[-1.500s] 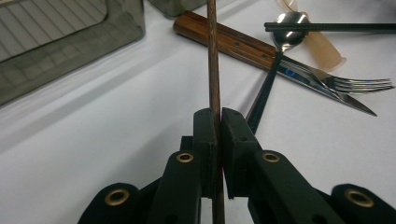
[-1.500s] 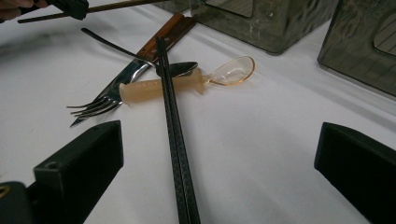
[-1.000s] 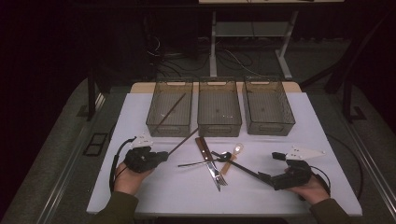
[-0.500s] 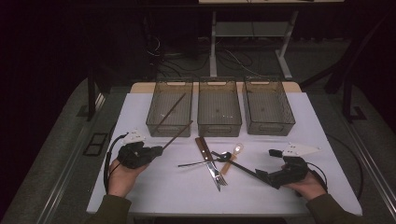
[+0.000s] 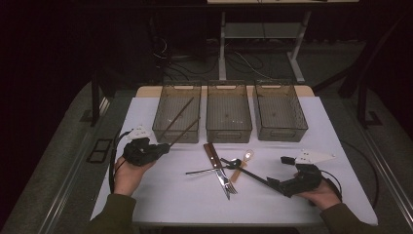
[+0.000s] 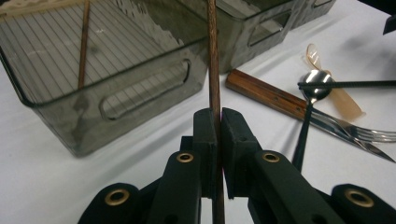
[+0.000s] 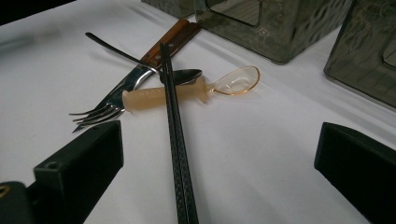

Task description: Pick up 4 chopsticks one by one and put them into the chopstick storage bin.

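Note:
My left gripper [image 5: 164,146] [image 6: 218,116] is shut on a brown wooden chopstick [image 5: 184,132] [image 6: 213,65]. The stick slants up with its far end over the front wall of the left bin [image 5: 176,134] [image 6: 140,88]. A second brown chopstick [image 5: 178,116] [image 6: 84,42] leans inside that bin. My right gripper [image 5: 272,183] [image 7: 217,137] stands open low over the table at the front right. A pair of black chopsticks [image 5: 246,172] [image 7: 176,140] lies on the table between its jaws, untouched by the pads.
The black chopsticks cross a pile at mid table: a wood-handled knife [image 5: 213,155] [image 7: 170,37], a fork [image 5: 228,185] [image 7: 100,112], a metal spoon [image 7: 182,74] and an amber plastic spoon [image 5: 246,158] [image 7: 196,86]. Two more smoky bins, the middle bin [image 5: 229,132] and the right bin [image 5: 282,132], stand behind.
My left gripper has risen and moved left and away, toward the left bin, carrying the brown chopstick; its far end now reaches over the bin's front wall. The right gripper has stayed put.

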### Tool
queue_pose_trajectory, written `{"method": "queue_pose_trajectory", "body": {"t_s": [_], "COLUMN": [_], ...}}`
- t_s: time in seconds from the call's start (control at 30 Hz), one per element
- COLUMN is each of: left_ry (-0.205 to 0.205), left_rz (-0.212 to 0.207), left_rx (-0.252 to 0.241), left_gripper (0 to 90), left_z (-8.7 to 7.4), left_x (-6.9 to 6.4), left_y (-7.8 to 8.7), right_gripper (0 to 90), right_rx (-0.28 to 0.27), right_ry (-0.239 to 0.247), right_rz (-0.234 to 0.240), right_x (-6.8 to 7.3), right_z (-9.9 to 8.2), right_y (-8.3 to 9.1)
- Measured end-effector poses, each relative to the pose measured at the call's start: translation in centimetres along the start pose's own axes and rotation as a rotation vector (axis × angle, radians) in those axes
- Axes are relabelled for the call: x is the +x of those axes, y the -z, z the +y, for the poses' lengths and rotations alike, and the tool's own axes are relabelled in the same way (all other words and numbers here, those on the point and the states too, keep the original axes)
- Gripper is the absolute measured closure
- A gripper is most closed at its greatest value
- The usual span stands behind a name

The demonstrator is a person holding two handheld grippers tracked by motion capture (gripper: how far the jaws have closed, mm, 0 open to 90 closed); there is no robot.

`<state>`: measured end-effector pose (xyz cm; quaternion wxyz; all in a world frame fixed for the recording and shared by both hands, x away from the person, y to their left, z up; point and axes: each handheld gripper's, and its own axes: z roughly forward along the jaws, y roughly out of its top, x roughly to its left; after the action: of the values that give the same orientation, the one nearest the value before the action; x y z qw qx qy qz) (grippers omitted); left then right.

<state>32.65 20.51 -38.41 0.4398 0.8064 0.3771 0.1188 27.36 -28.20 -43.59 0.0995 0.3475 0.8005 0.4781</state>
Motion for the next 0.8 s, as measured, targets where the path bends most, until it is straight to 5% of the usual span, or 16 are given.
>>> {"method": "queue_pose_trajectory", "body": {"t_s": [0.8], "left_ry": [0.021], "left_rz": [0.026], "left_rx": [0.006], "left_gripper": [84.8], "left_z": [4.7], "left_x": [3.3], "left_y": [-2.9], "right_gripper": [1.1], "right_rx": [0.017], "right_ry": [-0.003], "right_rz": [-0.01], "right_x": [0.0], "right_z": [-0.3], "right_y": [-0.1]}}
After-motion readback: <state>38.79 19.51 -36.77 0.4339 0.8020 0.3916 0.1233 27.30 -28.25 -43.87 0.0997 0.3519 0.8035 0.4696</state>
